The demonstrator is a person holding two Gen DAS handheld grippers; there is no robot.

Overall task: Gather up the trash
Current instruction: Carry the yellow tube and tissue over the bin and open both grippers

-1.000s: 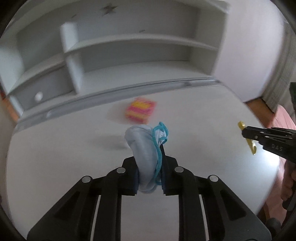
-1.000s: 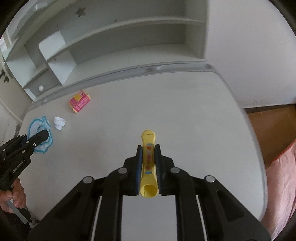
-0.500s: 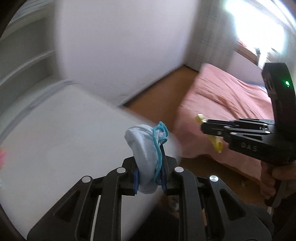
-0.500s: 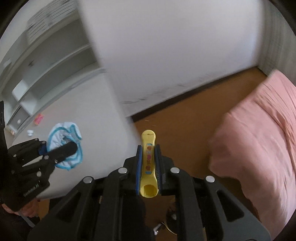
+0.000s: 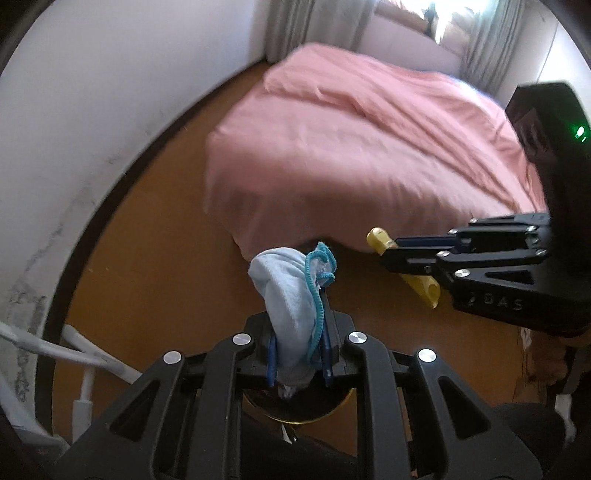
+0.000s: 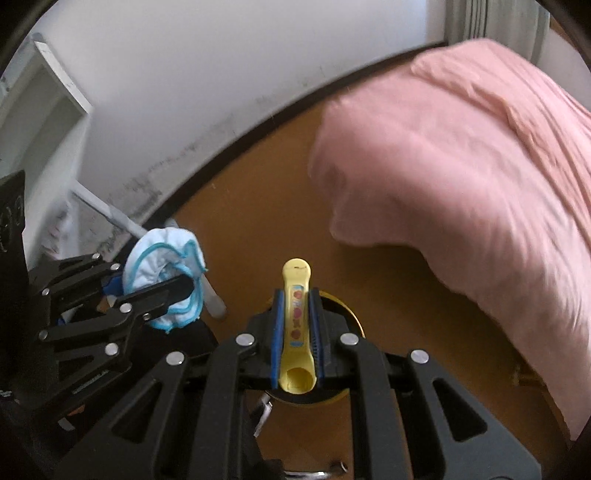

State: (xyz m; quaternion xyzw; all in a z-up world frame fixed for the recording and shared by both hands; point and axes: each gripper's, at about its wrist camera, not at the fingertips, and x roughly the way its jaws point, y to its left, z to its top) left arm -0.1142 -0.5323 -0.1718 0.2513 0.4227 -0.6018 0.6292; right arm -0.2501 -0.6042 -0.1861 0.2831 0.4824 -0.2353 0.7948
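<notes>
You get daylight glare at the window (image 5: 439, 22); motion blur smears the bedspread (image 6: 461, 166); fisheye bends the edges.

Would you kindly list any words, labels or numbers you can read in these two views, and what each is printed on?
"DAS": on the side of the right claw, seen from the left wrist.
Print on the left claw arm: too blurred to read.
Printed strip on the yellow tube: coloured shapes only, no legible text.
</notes>
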